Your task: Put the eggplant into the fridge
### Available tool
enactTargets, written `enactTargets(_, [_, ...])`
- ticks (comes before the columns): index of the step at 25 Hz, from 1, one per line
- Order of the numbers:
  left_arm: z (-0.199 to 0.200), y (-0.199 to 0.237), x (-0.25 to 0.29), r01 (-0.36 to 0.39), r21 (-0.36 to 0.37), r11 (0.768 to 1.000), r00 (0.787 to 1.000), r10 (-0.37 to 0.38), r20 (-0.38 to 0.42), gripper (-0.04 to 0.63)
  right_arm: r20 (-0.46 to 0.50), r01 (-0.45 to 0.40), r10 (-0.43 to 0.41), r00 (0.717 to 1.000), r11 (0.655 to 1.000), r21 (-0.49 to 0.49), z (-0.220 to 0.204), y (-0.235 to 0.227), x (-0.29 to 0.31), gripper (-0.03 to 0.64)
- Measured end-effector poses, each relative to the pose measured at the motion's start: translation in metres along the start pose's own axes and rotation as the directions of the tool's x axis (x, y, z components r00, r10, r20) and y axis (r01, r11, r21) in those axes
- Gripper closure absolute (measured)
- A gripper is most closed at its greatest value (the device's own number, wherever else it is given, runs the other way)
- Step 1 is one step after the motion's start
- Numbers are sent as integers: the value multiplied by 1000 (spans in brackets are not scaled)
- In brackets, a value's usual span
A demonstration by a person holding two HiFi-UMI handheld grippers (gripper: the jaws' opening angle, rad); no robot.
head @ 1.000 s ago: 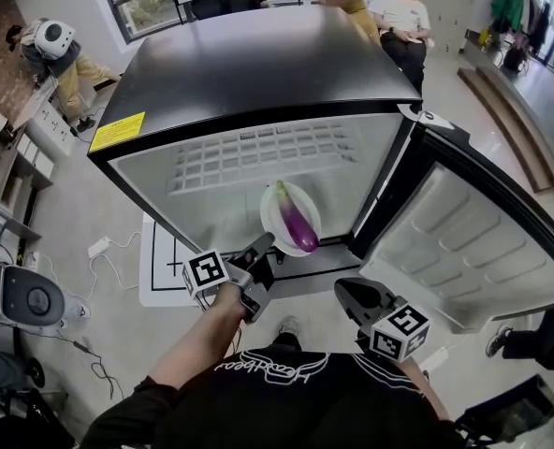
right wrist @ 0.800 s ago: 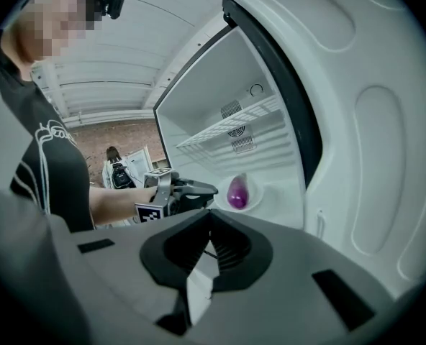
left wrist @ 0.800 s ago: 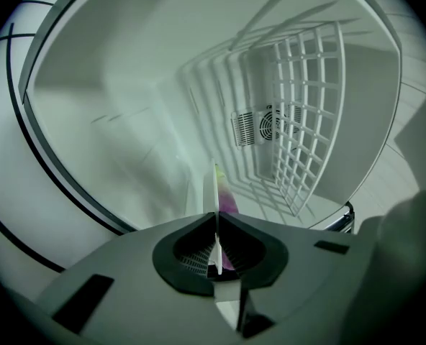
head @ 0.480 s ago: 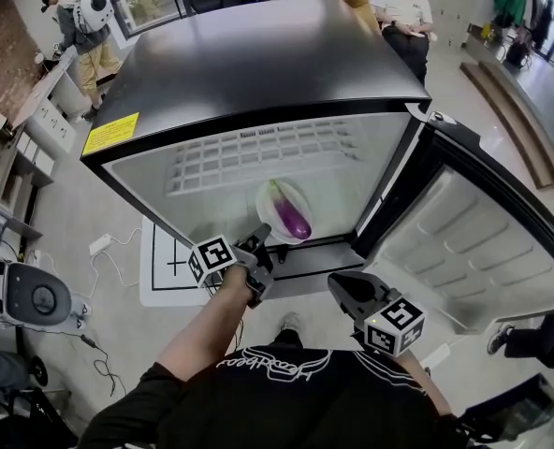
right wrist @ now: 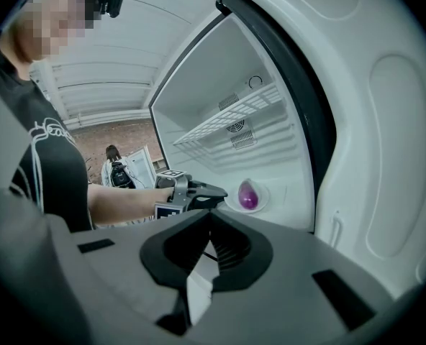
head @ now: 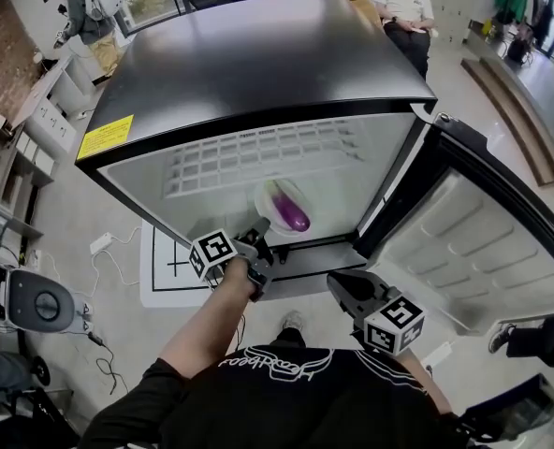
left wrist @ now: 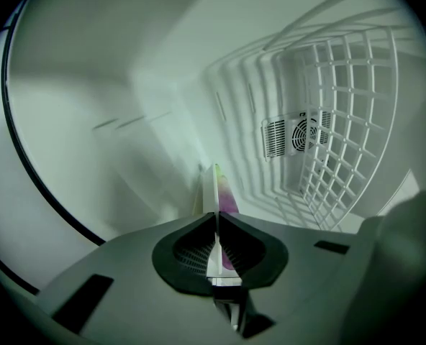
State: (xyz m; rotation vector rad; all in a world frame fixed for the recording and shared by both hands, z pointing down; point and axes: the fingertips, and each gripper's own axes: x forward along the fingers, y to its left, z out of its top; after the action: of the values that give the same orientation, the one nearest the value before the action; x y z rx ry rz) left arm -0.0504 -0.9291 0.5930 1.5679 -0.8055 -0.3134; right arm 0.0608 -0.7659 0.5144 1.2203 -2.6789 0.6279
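The purple eggplant (head: 293, 213) lies on a white plate (head: 269, 197) inside the open fridge, under the wire shelf (head: 258, 152). My left gripper (head: 261, 238) reaches in through the front and is shut on the plate's near rim. In the left gripper view the plate (left wrist: 215, 189) shows edge-on between the closed jaws, with the eggplant (left wrist: 229, 201) just beyond. The right gripper view shows the eggplant (right wrist: 248, 195) low in the fridge, with the left gripper (right wrist: 214, 190) beside it. My right gripper (head: 339, 286) hangs outside the fridge, shut and empty. I cannot tell whether the plate touches the fridge floor.
The fridge door (head: 473, 241) stands swung open to the right. A fan vent (left wrist: 292, 136) sits in the back wall behind the wire shelf (left wrist: 346, 121). Several people sit or stand behind the fridge. A cable and a power strip (head: 99, 246) lie on the floor at the left.
My left gripper has carried the plate with the eggplant lower and deeper into the fridge. The right gripper has stayed put. A person at the back left has walked on.
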Motion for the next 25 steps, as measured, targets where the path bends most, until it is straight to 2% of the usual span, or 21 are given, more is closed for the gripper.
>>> enactTargets(9, [7, 14, 4, -101, -46, 994, 994, 102, 23, 575, 14, 6, -6, 1000, 1000, 13, 2, -3, 2, 611])
enactTargets(13, [13, 15, 4, -121, -41, 992, 992, 122, 34, 575, 27, 9, -10, 1000, 1000, 22, 3, -2, 2, 611])
enactTargets(18, [14, 22, 6, -146, -75, 986, 988, 149, 40, 575, 39, 15, -17, 999, 999, 39, 5, -4, 0, 611])
enactTargets(22, [14, 22, 7, -145, -70, 987, 988, 148, 42, 575, 83, -15, 13, 996, 1000, 20, 11, 5, -6, 611])
enactTargets(25, [12, 24, 5, -172, -40, 984, 984, 174, 39, 571, 114, -36, 35, 993, 999, 8, 14, 10, -10, 611])
